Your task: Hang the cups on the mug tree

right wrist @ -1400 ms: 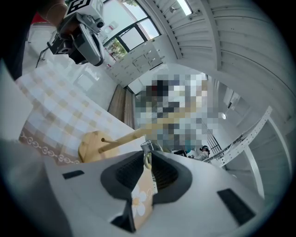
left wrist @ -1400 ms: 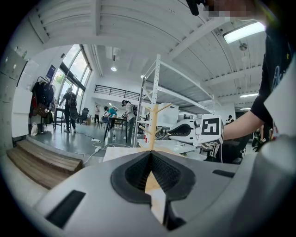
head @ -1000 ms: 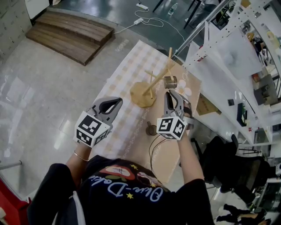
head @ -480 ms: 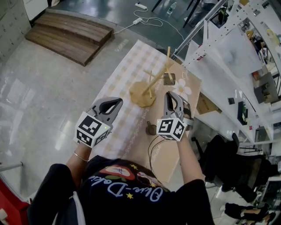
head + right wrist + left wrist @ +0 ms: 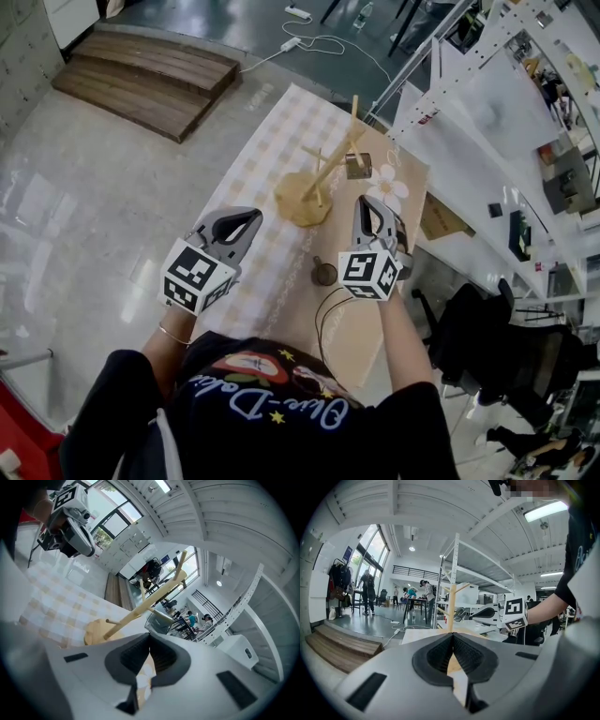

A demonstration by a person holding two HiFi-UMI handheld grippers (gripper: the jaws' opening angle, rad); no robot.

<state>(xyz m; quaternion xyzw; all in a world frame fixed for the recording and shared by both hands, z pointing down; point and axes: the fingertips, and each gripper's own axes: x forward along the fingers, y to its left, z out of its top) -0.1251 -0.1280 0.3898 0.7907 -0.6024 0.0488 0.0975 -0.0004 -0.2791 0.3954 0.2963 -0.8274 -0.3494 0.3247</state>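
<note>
- The desk point(image 5: 272, 141) has a checked cloth over its left side and far end, with plain brown along the right edge.
- The mug tree point(image 5: 300, 201) stands upright around mid-desk, a bit toward the far edge. It has a few bare pegs sticking out.
- The left gripper point(image 5: 254, 215) hovers over the desk's left edge, fingers pressed together with nothing in them.
- The right gripper point(image 5: 364, 200) hangs just on the near side of the tree, toward the right edge. Its fingers are closed and empty too, and past the tips you only see the tree.
- The hung cup point(image 5: 357, 166) is on a peg on the tree's right side, so that one's sorted.
- The loose cup point(image 5: 324, 274) sits on the desk toward the near edge, between the two grippers and touching neither.
- I'd call it about halfway. That last cup needs grabbing and hooking on a free peg.
</note>
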